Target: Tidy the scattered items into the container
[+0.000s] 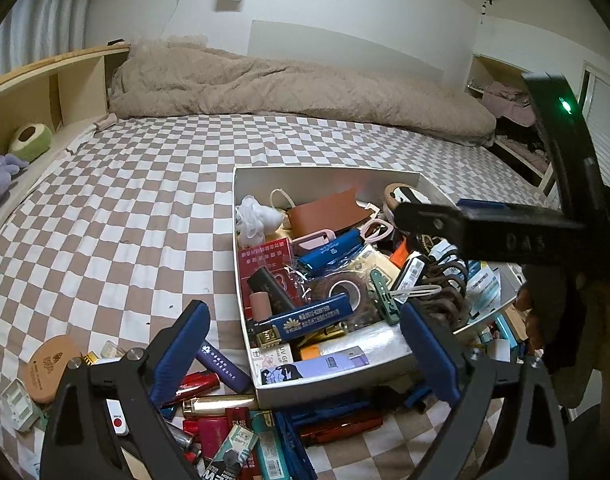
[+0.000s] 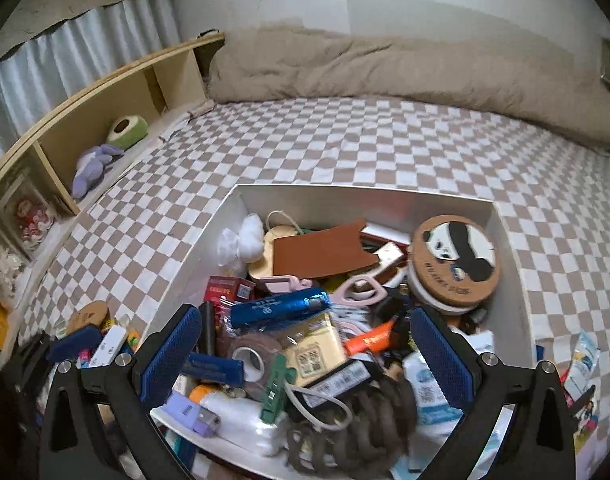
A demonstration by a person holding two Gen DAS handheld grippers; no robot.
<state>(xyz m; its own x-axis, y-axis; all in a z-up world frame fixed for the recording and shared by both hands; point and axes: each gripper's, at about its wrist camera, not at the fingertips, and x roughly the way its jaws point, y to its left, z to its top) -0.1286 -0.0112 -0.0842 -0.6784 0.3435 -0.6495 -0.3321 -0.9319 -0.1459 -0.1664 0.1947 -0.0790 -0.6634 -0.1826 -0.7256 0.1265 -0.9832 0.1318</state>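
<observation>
Your left gripper [image 1: 305, 354] is spread wide, nothing between the pads, hanging over the near corner of the white box [image 1: 241, 240]. Just under it: a blue lighter [image 1: 305, 314] and a lilac one [image 1: 337, 360] lying inside the box. Loose lighters [image 1: 209, 386] and a round cork coaster [image 1: 51, 364] sit on the checked sheet [image 1: 125, 208], touching or just beside the box's near-left wall.

Your right gripper [image 2: 305, 354] is also wide open and empty, over the box's [image 2: 513, 280] contents: tape roll [image 2: 247, 356], green clip [image 2: 275, 386], brown hair claw [image 2: 361, 428]. Farther in, a panda coaster [image 2: 455, 256] by the far-right corner. Beige duvet [image 2: 385, 68] beyond.
</observation>
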